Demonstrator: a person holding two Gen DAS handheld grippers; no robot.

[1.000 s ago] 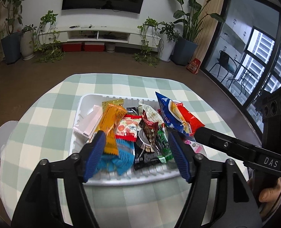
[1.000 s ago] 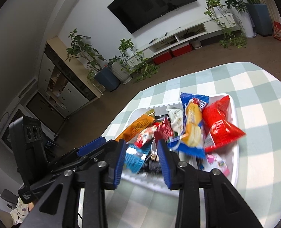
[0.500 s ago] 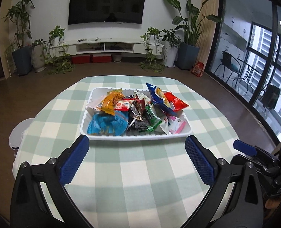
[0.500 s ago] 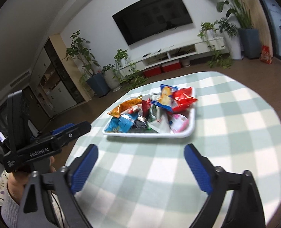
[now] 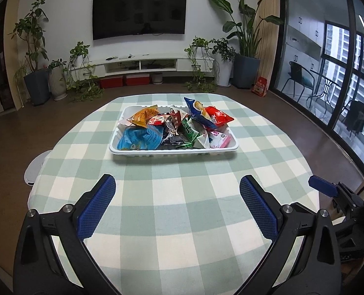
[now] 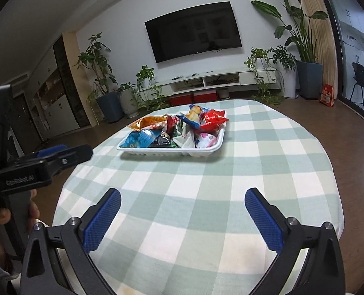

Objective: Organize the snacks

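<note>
While both sets of tongs hang over the near edge of the table [image 5: 182, 221], the left gripper [image 5: 179, 209] and the right gripper [image 6: 183, 217] each stand with jaws spread wide and nothing between the blue pads; the right one's have just been opening. The white tray [image 5: 174, 151] heaped with snacks [image 5: 177, 125] lies well apart from both, toward the table's far edge, on the green-and-white checked cloth. A second ago both pairs of jaws were narrower and right at the tray's near rim, over the packets; since then both have drawn back toward the near edge. Only the right wrist view shows the hand [image 6: 0, 223] gripping the left tool's handle; only the left wrist view shows the grey stool [image 5: 34, 167] beside the table's left edge.
</note>
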